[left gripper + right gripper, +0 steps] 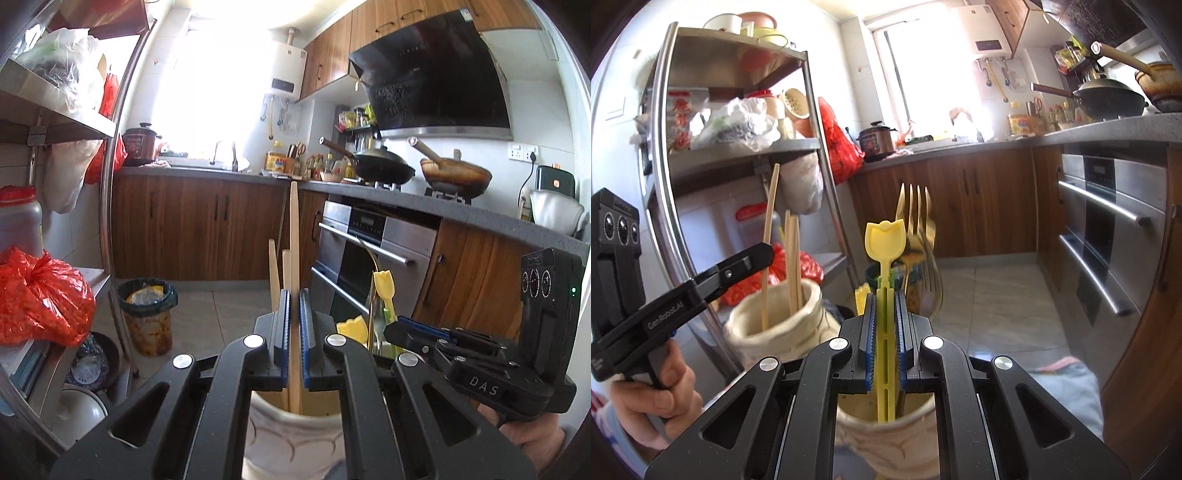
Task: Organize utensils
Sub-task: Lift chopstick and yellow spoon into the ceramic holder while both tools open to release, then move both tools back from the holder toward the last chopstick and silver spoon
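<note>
Chopstick (pixel 294 236), long and pale wood, stands upright in the left cream holder (pixel 291 435), pinched between the blue pads of the left gripper (pixel 294 295), which is clenched on it just above the holder's rim. Two shorter chopsticks (pixel 274 273) stand in the same holder, just left of the gripped one. Right gripper (pixel 885 295) is clamped on the slotted handle of a yellow tulip-topped utensil (pixel 885 240), which rises from the right cream holder (pixel 886 428). Gold forks (pixel 916 218) stand just behind the tulip utensil, blurred. Left cream holder sits just left of the right one. Readable writing: "DAS" on the right gripper body seen from the left wrist view; "GenRoboAI" on the left gripper's arm seen from the right wrist view. Red characters on a shelf package (pixel 679 118), up-left of the left holder, are illegible.
</note>
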Demonstrator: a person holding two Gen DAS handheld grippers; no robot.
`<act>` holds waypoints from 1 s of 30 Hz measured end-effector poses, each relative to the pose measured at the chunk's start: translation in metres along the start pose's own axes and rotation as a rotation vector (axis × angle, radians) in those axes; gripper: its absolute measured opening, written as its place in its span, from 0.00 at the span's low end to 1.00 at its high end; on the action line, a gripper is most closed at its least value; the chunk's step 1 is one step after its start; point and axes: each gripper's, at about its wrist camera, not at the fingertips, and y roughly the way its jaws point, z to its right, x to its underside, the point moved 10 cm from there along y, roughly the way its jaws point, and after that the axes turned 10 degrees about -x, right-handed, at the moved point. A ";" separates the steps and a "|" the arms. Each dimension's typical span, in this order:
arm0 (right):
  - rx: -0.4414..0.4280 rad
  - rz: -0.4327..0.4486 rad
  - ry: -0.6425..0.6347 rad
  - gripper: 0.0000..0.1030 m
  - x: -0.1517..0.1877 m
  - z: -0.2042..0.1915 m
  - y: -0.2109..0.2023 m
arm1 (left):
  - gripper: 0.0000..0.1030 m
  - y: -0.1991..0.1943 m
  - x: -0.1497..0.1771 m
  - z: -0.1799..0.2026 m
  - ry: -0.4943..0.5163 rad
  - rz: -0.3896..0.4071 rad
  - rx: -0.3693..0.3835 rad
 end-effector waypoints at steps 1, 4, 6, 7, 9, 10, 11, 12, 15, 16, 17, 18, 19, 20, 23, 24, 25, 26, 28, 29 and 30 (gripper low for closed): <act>0.005 -0.007 -0.004 0.10 0.002 0.000 0.000 | 0.04 0.000 0.001 0.000 0.005 -0.002 -0.004; 0.009 -0.034 -0.009 0.10 0.011 -0.002 0.000 | 0.05 0.000 0.005 0.000 0.019 -0.016 -0.012; 0.010 -0.051 -0.013 0.10 0.016 -0.003 0.000 | 0.04 0.002 0.007 0.002 0.027 -0.026 -0.019; 0.013 -0.055 -0.018 0.10 0.017 -0.003 0.000 | 0.04 0.002 0.008 0.002 0.030 -0.031 -0.020; 0.012 -0.062 -0.016 0.10 0.018 -0.004 0.000 | 0.04 0.003 0.010 0.004 0.039 -0.037 -0.023; 0.012 -0.063 -0.015 0.10 0.019 -0.004 0.000 | 0.05 0.003 0.010 0.005 0.042 -0.039 -0.022; 0.013 -0.065 -0.015 0.10 0.019 -0.004 0.000 | 0.05 0.003 0.011 0.005 0.050 -0.039 -0.024; 0.013 -0.068 -0.013 0.10 0.020 -0.004 0.000 | 0.05 0.003 0.011 0.006 0.056 -0.038 -0.025; 0.018 -0.073 -0.011 0.10 0.021 -0.002 0.000 | 0.05 0.002 0.011 0.007 0.063 -0.043 -0.025; 0.018 -0.074 -0.011 0.10 0.021 -0.002 0.000 | 0.05 0.002 0.011 0.006 0.063 -0.043 -0.027; 0.020 -0.074 -0.011 0.11 0.022 -0.002 0.000 | 0.05 0.002 0.011 0.006 0.065 -0.042 -0.030; 0.022 -0.075 -0.011 0.11 0.022 -0.002 0.000 | 0.05 0.002 0.011 0.005 0.066 -0.042 -0.030; 0.022 -0.076 -0.012 0.13 0.022 -0.002 0.000 | 0.06 0.001 0.010 0.006 0.065 -0.042 -0.030; 0.024 -0.074 -0.012 0.14 0.021 -0.002 0.000 | 0.06 0.001 0.009 0.006 0.065 -0.041 -0.031; 0.023 -0.068 -0.015 0.22 0.021 -0.003 -0.002 | 0.18 0.000 0.009 0.006 0.065 -0.037 -0.032; 0.025 -0.065 -0.017 0.27 0.021 -0.003 -0.003 | 0.23 -0.001 0.008 0.005 0.065 -0.032 -0.035; 0.024 -0.063 -0.018 0.29 0.021 -0.004 -0.004 | 0.32 -0.002 0.008 0.004 0.066 -0.027 -0.038; 0.023 -0.063 -0.020 0.30 0.021 -0.004 -0.004 | 0.38 -0.004 0.006 0.003 0.065 -0.018 -0.040; 0.025 -0.060 -0.023 0.33 0.020 -0.004 -0.006 | 0.41 -0.008 0.004 0.002 0.063 -0.007 -0.042; 0.023 -0.057 -0.025 0.34 0.020 -0.005 -0.007 | 0.43 -0.009 0.003 0.002 0.062 -0.004 -0.042; 0.022 -0.056 -0.025 0.37 0.020 -0.005 -0.008 | 0.45 -0.011 0.002 0.003 0.063 0.000 -0.041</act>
